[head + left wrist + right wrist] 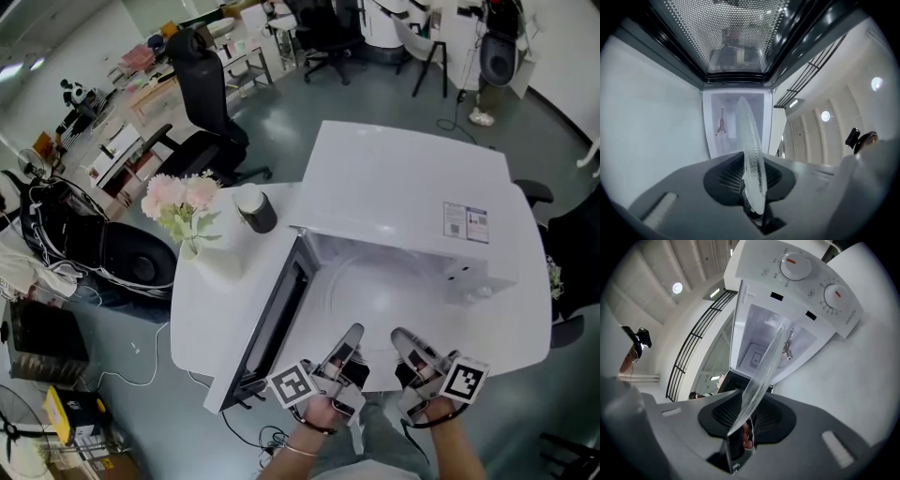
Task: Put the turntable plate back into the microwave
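Observation:
The clear glass turntable plate [373,292] hangs level in front of the open white microwave [403,202], its far part inside the cavity mouth. My left gripper [353,334] is shut on the plate's near rim, and my right gripper [402,338] is shut on the rim beside it. In the left gripper view the plate [752,154] shows edge-on, pinched in my left gripper [755,206], with the cavity [712,140] and its roller piece [721,125] beyond. In the right gripper view the plate [765,373] rises from my right gripper [743,437] toward the cavity [754,357].
The microwave door [274,323] stands open to the left, its mesh window [736,33] above my left gripper. Two dials [797,266] sit on the control panel. A vase of pink flowers [183,211] and a dark cup [255,208] stand on the white table [202,309]. An office chair [202,103] stands behind.

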